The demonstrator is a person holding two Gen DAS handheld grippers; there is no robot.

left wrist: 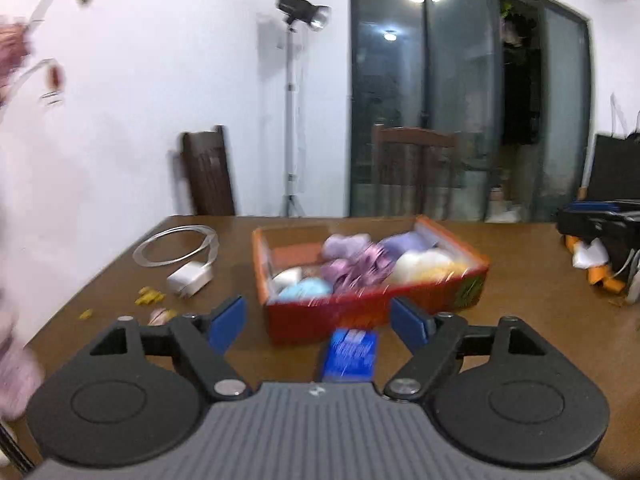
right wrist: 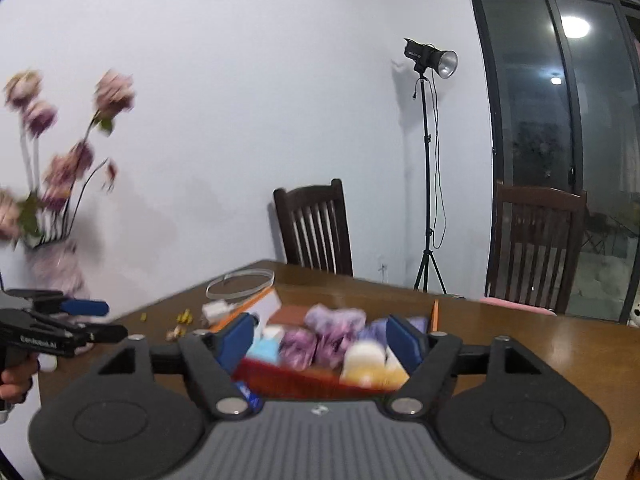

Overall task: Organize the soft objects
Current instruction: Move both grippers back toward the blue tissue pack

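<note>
- Far left on my counter [left wrist: 520, 272]: a coiled white cable with its charger [left wrist: 190, 278], some yellow scraps [left wrist: 150, 295], and at the edge of the right wrist view a vase of pink flowers [right wrist: 60, 184]. None of that is soft stuff I need.
- My left gripper [left wrist: 318, 318] has its jaws wide apart and holds nothing. A blue packet [left wrist: 351, 354] lies on the counter just below and between the fingers, short of the box.
- The red box [left wrist: 372, 312] sits straight ahead of the left jaws, its long side running across my view and skewed a little, far end to the right. Inside are the soft objects [left wrist: 360, 264]: purple plush, a pale blue one, a cream-yellow one. The frame is blurred, so I cannot separate them further.
- My right gripper [right wrist: 320, 340] is also spread wide and empty. It hovers right at the box's near wall, the pile showing between its fingers, so I judge the right hand is nearer to the box.
- Further right in the left view, something orange and white [left wrist: 592, 260] lies beside the other gripper, well apart from the box. It may be a soft item not yet boxed, but I cannot tell.
</note>
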